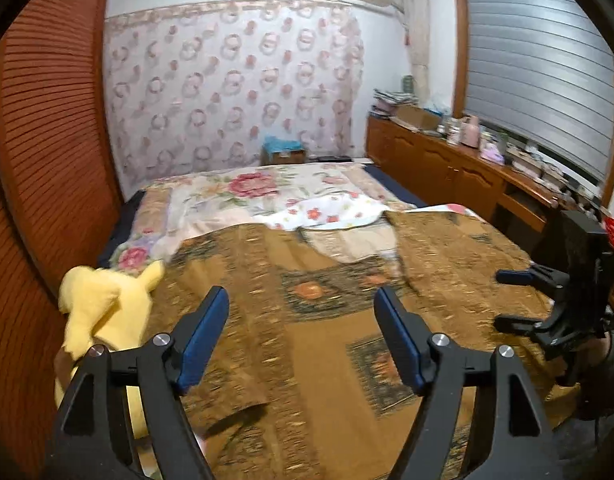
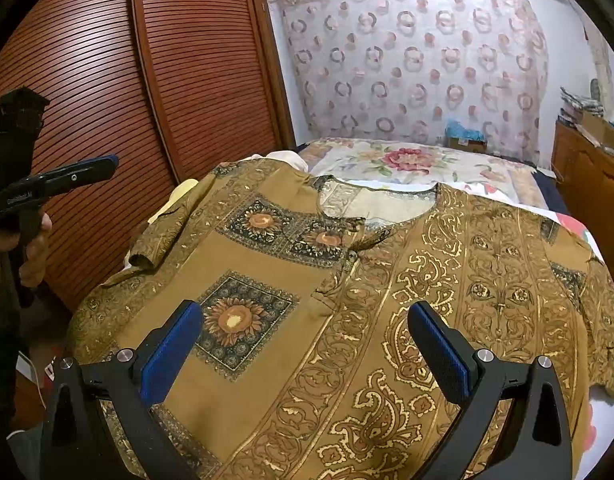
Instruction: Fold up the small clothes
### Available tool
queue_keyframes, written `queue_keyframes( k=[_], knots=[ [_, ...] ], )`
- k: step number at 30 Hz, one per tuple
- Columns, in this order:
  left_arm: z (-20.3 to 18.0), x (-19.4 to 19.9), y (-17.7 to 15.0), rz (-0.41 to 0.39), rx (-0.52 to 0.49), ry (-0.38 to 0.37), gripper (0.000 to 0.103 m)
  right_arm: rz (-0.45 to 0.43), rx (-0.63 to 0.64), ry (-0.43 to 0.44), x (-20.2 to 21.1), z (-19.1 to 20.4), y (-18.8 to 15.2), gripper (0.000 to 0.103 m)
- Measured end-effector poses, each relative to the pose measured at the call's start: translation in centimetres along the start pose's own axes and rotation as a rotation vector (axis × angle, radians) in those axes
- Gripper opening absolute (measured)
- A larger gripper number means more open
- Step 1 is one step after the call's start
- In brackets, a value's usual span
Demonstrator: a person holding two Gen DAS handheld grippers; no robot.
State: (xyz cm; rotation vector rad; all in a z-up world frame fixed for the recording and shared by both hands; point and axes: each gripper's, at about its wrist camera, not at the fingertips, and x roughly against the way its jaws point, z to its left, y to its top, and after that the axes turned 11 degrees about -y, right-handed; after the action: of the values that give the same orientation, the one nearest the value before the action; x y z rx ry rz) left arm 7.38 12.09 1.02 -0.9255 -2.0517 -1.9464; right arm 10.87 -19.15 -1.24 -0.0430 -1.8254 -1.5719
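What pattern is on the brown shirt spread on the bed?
The brown shirt has sunflower squares and gold paisley bands; the right wrist view shows it best.

Left wrist view: looks forward and downward along its own open left gripper [image 1: 301, 308], from the foot of the bed [image 1: 211, 204] toward the curtain [image 1: 235, 88] at its head. Stands raised above the shirt [image 1: 307, 320], nearer the wardrobe [image 1: 47, 140] side. Right gripper [image 1: 507, 300] seen at its right edge.

Right wrist view: looks forward and downward along its own open right gripper [image 2: 305, 320], same heading toward the curtain [image 2: 415, 64], close over the shirt [image 2: 347, 280]. Left gripper [image 2: 87, 172] seen from the side at its left edge, before the wardrobe [image 2: 147, 80].

Shared: shirt, bed [image 2: 411, 164], curtain, wardrobe, and the cabinet [image 1: 427, 160] right of the bed [image 2: 587, 176].
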Motion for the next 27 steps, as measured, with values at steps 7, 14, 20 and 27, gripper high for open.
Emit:
queue_keyframes(
  k=[7,14,20,27],
  knots=[
    [6.9,-1.0,-4.0,0.087,0.161,0.12,0.076,0.007,0.026,0.023,-0.6,1.0,0.0,0.102],
    [10.2,-3.6,-8.5,0.169,0.305,0.109,0.076,0.016,0.06,0.045,-1.9,2.4,0.7,0.102],
    [13.1,-5.4,-9.0,0.196,0.386,0.061,0.076,0.018,0.084,0.061,-2.6,3.1,0.9,0.102],
    [14.8,-5.4,-9.4,0.168,0.484,-0.018,0.035,0.019,0.078,0.06,-2.8,2.9,0.5,0.102]
  ],
)
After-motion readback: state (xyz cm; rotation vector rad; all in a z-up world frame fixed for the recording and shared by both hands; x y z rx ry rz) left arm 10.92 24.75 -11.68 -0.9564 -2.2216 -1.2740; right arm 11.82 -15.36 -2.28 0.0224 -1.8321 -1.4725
